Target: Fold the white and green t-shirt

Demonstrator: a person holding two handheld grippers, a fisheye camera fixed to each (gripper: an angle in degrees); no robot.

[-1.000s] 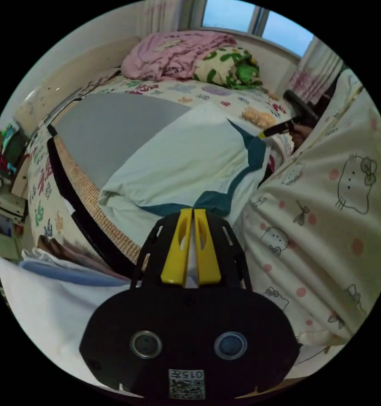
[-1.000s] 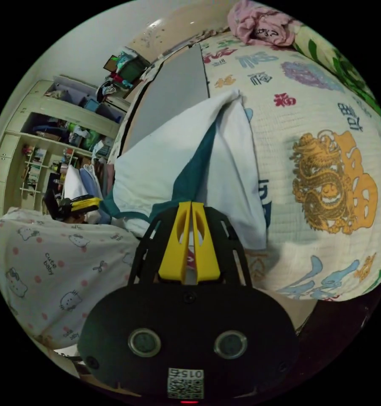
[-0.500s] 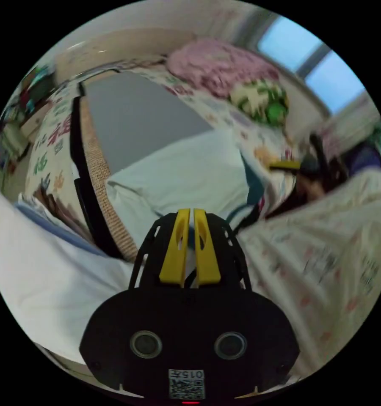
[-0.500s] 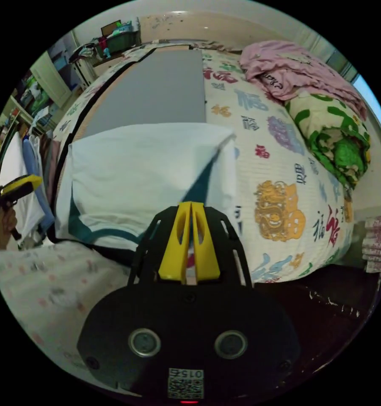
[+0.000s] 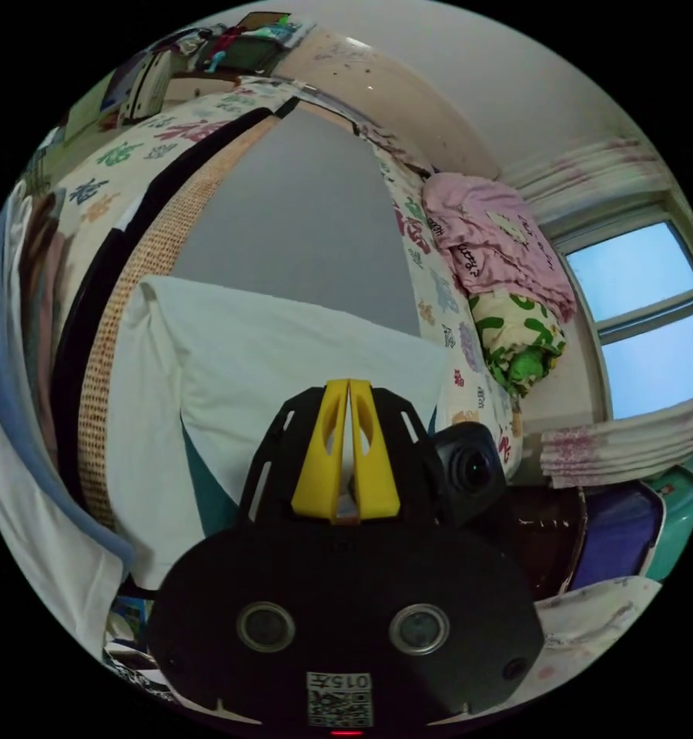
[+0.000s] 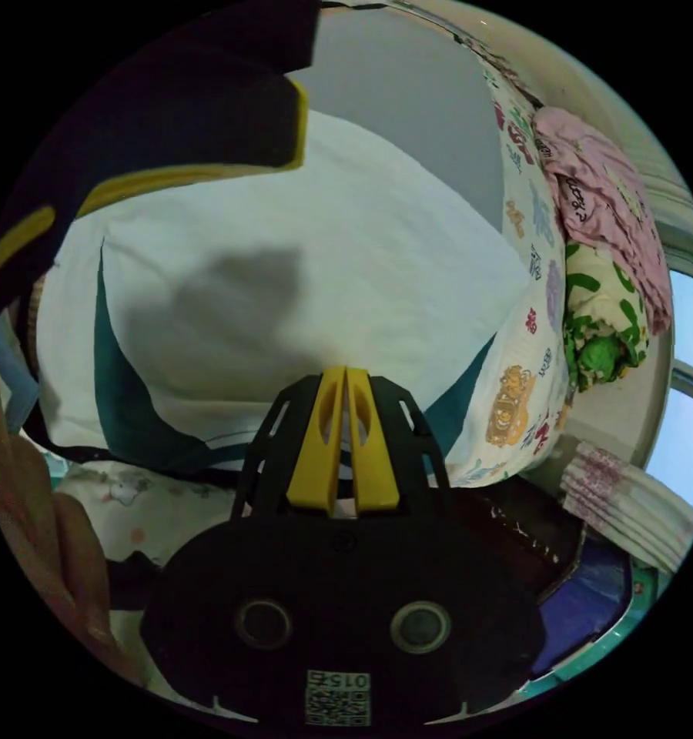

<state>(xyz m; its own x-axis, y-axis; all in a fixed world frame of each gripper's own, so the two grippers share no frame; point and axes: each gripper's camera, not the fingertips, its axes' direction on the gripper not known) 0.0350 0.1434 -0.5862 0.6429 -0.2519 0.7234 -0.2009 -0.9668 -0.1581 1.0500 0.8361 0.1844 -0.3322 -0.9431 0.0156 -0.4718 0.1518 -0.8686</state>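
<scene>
Left gripper view: jaws closed over t-shirt [image 5: 285,362].

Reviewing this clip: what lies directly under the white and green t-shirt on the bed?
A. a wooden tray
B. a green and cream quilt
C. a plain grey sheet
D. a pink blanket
C: the t-shirt rests on the flat grey sheet, while the pink blanket and the green and cream quilt sit bunched apart by the window side of the bed.
</scene>
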